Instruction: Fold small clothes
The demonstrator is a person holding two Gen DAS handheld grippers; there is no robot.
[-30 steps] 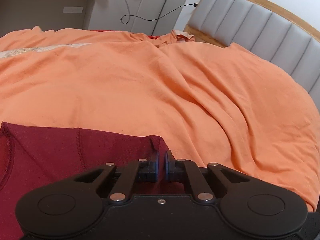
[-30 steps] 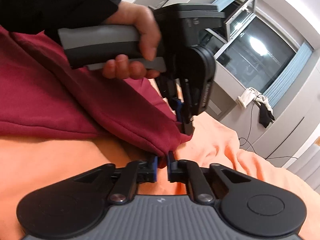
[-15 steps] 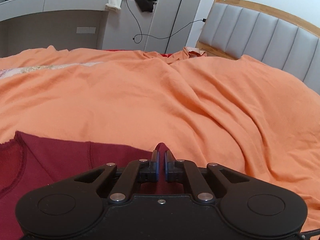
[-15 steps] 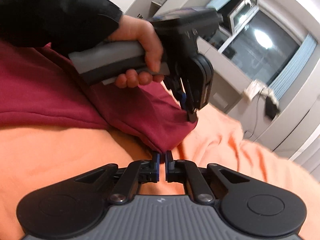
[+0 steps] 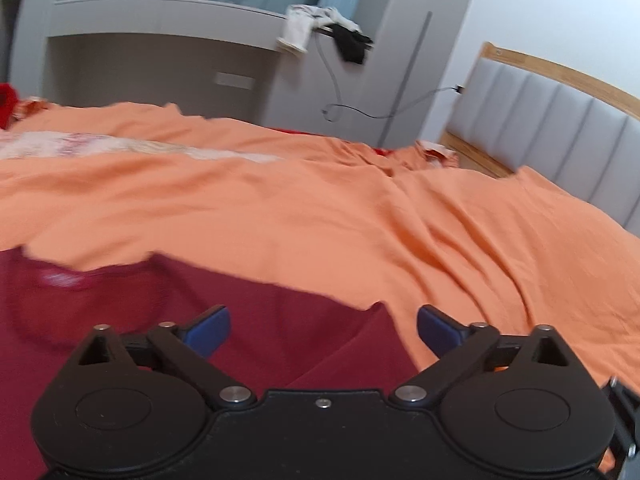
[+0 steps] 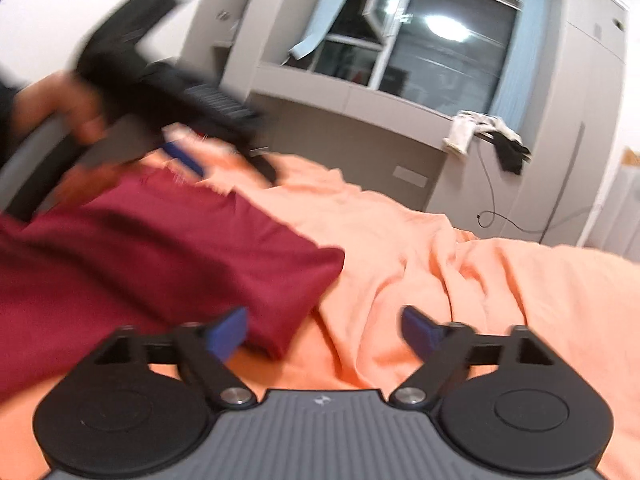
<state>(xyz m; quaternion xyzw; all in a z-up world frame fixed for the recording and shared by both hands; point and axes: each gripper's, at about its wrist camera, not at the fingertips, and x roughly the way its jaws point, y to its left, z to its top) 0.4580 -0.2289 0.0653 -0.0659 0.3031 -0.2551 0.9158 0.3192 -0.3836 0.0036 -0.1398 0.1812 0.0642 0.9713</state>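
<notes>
A dark red garment [image 5: 256, 320] lies flat on the orange bedspread [image 5: 360, 216], its neckline at the left in the left wrist view. My left gripper [image 5: 322, 328] hovers above its near edge, jaws opening wide, blue pads [image 5: 210, 326] clear of the cloth. In the right wrist view the same red garment [image 6: 160, 248] lies at the left, one folded corner reaching between the spread fingers. My right gripper [image 6: 324, 330] is opening too, its pads [image 6: 228, 330] not pressing the cloth. The left gripper [image 6: 224, 164], blurred, shows there in a person's hand [image 6: 52, 108].
A grey padded headboard [image 5: 552, 136] with a wooden rim stands at the right. Behind the bed is a grey cabinet wall [image 5: 160, 68] with clothes [image 5: 328, 32] draped over its ledge and a dangling cable [image 5: 360, 112]. A pale patterned cloth [image 5: 100, 146] lies on the far left of the bed.
Both grippers, which pinched the red garment's edge, have sprung open and let it go. The garment dropped onto the bedspread, and both hands rose and pulled back.
</notes>
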